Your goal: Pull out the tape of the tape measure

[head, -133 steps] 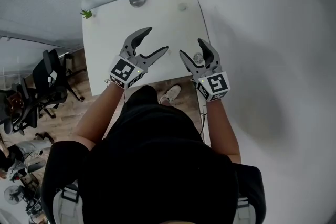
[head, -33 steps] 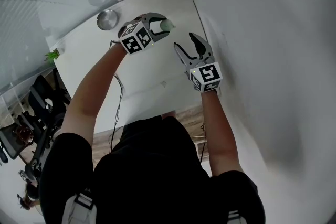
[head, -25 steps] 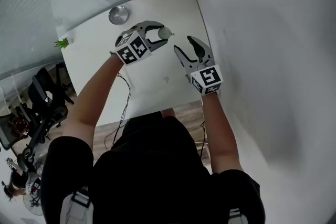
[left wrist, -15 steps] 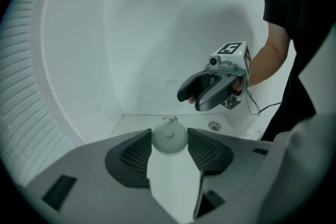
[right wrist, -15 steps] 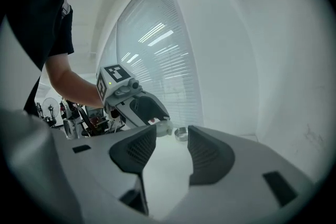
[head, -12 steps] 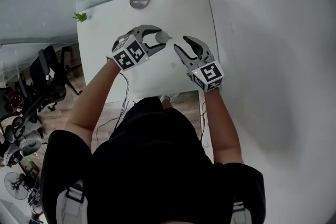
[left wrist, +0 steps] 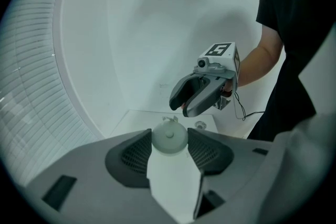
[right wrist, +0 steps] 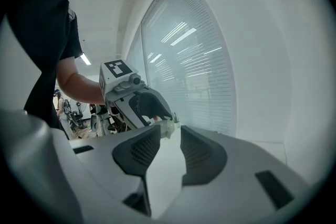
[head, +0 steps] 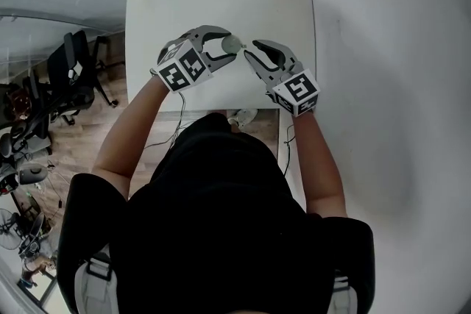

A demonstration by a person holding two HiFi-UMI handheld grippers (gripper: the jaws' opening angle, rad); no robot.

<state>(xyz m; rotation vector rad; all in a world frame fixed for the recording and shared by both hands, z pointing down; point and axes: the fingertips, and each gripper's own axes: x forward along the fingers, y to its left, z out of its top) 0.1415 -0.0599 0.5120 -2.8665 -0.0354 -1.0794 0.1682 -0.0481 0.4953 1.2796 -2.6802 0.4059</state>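
Both grippers have drawn back toward the person and nearer each other. Left gripper (head: 224,46) clamps the tape measure (left wrist: 169,138) between its pads, near the tips, above the white table (head: 272,4). Right gripper (head: 250,52) has just been closing; its jaws stand apart, gripping nothing, tips beside the case. That case is small, round and pale, with a centre stud.

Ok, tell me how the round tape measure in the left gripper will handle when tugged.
Probably light: the tape measure is small and the left gripper holds it aloft by its rim alone. Its round, smooth-looking case may twist or slip in that grip under a tug. On edge it would likely roll.
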